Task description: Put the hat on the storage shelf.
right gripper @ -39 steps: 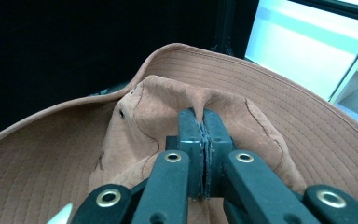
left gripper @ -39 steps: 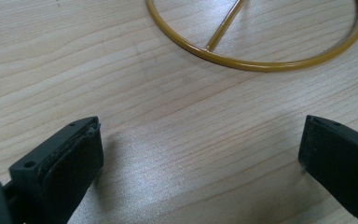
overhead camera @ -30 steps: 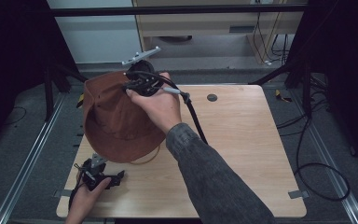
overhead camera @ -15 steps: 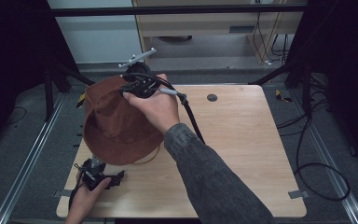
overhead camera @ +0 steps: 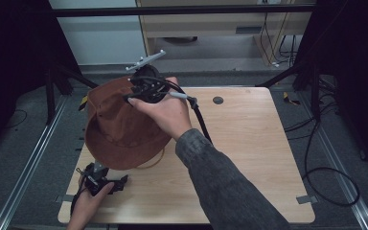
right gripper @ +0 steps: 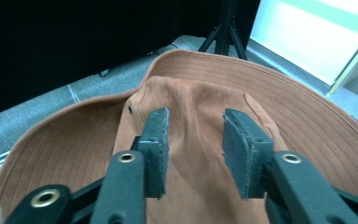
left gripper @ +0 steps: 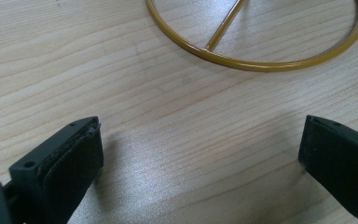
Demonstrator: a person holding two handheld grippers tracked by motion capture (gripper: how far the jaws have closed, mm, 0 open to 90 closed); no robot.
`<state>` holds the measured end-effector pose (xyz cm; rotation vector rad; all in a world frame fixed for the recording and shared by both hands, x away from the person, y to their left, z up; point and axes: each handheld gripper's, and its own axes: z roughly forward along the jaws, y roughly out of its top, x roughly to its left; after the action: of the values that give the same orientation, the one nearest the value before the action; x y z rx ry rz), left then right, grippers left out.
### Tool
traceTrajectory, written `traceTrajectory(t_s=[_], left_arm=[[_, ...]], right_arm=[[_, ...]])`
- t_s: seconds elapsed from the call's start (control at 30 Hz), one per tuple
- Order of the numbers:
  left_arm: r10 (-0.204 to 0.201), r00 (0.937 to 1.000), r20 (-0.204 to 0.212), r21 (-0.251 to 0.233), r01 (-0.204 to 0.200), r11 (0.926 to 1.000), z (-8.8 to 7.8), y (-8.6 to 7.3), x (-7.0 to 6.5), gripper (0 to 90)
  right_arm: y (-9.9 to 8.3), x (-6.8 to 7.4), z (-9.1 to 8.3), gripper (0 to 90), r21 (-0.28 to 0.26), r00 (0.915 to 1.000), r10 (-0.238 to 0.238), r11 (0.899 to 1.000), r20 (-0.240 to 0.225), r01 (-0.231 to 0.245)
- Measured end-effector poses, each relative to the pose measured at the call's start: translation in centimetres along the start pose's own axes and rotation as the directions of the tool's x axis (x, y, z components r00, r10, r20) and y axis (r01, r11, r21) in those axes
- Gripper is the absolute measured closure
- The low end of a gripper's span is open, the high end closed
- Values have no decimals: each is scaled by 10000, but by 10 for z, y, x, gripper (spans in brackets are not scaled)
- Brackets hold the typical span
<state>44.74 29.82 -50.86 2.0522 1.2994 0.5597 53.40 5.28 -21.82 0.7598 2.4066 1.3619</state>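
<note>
Above the desk's (overhead camera: pixel 249 143) far left corner, the right gripper (right gripper: pixel 195 140) grasps the brown hat (overhead camera: pixel 117 129) by its crown, apparently lifted. The left gripper (left gripper: pixel 200 154) rests released near a yellow ring (left gripper: pixel 261 63).

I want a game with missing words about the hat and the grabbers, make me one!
1. The right gripper pinches the crown of a hat whose colour is ____.
2. The left gripper rests low over the wooden table with its jaws wide ____.
3. Ahead of the left gripper lies a thin metal ring of ____ colour.

Missing words: brown; open; yellow
</note>
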Motion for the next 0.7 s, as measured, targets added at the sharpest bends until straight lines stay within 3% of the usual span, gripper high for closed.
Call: traceTrajectory(t_s=[0.4, 0.7], left_arm=[[5, 10000, -4, 4, -5, 10000, 0, 0, 0, 0], [6, 10000, 3, 1, -6, 10000, 0, 0, 0, 0]], right_arm=[[-30, -19, -39, 460, -63, 9986, 254, 9997, 465, -252], [-47, -31, -64, 238, -356, 9927, 614, 9977, 1042, -580]])
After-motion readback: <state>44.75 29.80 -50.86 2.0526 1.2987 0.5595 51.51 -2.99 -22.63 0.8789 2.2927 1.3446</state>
